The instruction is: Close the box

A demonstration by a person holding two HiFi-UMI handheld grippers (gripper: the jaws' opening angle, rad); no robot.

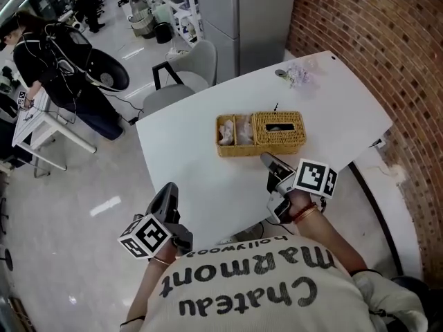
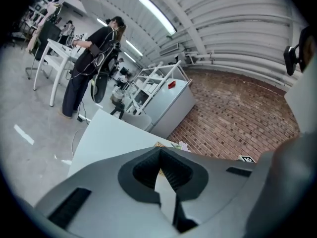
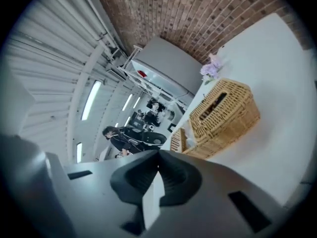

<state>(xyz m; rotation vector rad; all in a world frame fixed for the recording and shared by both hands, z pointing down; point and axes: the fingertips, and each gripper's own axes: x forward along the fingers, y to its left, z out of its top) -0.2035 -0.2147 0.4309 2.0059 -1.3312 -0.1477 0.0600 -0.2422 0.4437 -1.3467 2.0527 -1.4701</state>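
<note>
Your right gripper (image 1: pixel 266 159) has its jaws shut on nothing, tips just short of the wicker box (image 1: pixel 278 131) lying mid-tabletop (image 1: pixel 194 175). Your left gripper (image 1: pixel 168 189), jaws likewise together and empty, hangs well apart from the box, at the near edge.

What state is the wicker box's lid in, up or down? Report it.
Down: the slotted lid lies flat on the wicker box; its two left compartments are uncovered.

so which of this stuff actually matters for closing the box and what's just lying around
For the job: wicker box, right gripper, left gripper; both have fingers shut and hold nothing.
Lying about: purple flowers, grey chair.
</note>
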